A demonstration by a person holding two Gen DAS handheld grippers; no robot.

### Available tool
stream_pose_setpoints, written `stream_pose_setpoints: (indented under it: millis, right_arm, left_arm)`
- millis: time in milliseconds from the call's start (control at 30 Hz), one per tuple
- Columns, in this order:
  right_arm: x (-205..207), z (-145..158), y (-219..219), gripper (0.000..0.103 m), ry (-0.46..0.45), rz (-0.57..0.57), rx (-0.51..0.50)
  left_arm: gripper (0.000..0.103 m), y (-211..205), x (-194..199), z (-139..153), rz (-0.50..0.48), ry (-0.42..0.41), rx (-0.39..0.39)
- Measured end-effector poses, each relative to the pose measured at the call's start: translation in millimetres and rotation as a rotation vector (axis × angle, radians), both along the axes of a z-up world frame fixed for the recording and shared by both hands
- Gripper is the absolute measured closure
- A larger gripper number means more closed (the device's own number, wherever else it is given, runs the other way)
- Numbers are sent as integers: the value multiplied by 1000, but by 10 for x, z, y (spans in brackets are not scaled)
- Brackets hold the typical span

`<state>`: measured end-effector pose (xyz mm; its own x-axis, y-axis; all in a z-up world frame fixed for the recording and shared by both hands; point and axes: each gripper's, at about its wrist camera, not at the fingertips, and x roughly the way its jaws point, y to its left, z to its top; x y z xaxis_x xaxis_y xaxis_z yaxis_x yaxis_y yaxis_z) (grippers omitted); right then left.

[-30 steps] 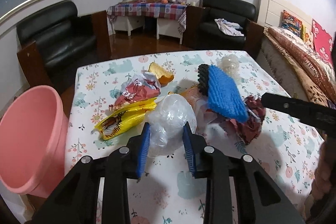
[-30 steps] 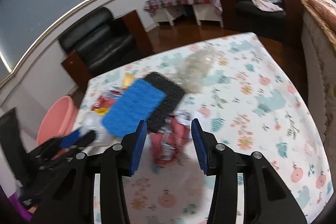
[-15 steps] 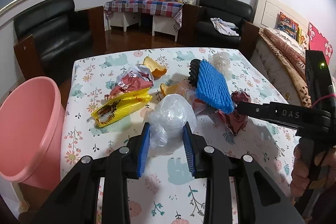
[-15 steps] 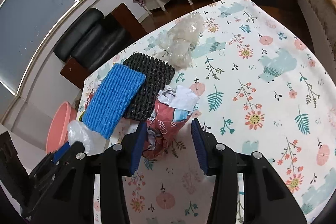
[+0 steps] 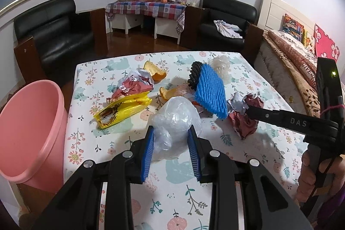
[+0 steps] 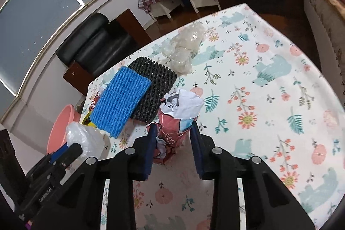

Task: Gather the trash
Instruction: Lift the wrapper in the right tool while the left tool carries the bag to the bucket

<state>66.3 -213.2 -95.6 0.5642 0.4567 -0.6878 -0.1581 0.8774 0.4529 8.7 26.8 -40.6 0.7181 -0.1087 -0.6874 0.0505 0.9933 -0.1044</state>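
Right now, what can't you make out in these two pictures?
- Inside of the pink bucket: left wrist view, hidden by its own wall.
- What lies under the blue foam net: both views.
- Whether the right gripper fingers press the red wrapper: wrapper fills the gap.

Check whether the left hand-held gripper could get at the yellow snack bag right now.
Probably not: the left hand-held gripper is shut on the clear plastic bag. The yellow snack bag lies uncovered, just beyond.
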Motion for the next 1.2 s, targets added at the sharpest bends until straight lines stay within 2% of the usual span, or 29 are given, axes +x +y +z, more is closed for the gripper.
stream_pose_setpoints:
  millis: [167, 367, 600, 867, 1200]
  right_arm:
    - [-142, 156, -37, 71, -65, -8, -35]
    - [-352, 459, 13, 71, -192, -1, -65]
    - [-536, 723, 196, 71, -310, 64, -75]
    - [-575, 851, 463, 71, -335, 137, -74]
    - [-523, 1097, 1074, 71, -372, 272, -61]
  left_arm:
    - [73, 4, -61, 86, 5, -19, 0]
    - [73, 75, -165, 216, 30, -54, -3]
    - [73, 210, -272, 354, 71, -91, -15]
    - [73, 445, -385, 503, 129, -141, -29]
    - [73, 859, -550, 679, 235, -202, -38]
